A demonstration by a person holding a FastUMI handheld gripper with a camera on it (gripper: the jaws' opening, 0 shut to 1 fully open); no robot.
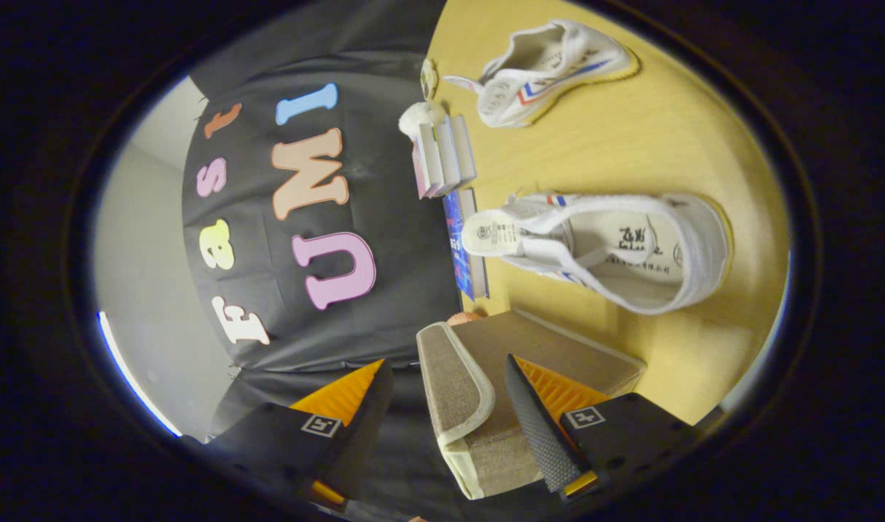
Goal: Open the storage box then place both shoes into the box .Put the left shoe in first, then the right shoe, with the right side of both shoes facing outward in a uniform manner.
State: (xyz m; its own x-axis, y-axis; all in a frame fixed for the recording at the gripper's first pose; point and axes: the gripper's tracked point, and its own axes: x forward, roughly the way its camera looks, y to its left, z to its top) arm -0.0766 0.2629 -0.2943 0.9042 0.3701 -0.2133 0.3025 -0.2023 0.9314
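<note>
A beige fabric storage box [566, 348] rests on the yellow table, its lid down. The lid's front flap [453, 388], edged in pale trim, lies between my fingers. My gripper [448, 362] is open and straddles that flap: one finger [355, 406] hangs off the box's side with a gap to the flap, the other finger [537, 420] lies over the lid top. Beyond the box sits a white canvas shoe [616, 246] with red and blue stripes, its opening towards me. A second matching shoe [551, 72] lies farther away on its side.
Several upright books [446, 156] and a blue book [468, 246] stand along the table's back edge against the black cloth wall. A white plush toy [422, 116] sits by the books. A small orange object [464, 317] peeks out behind the box.
</note>
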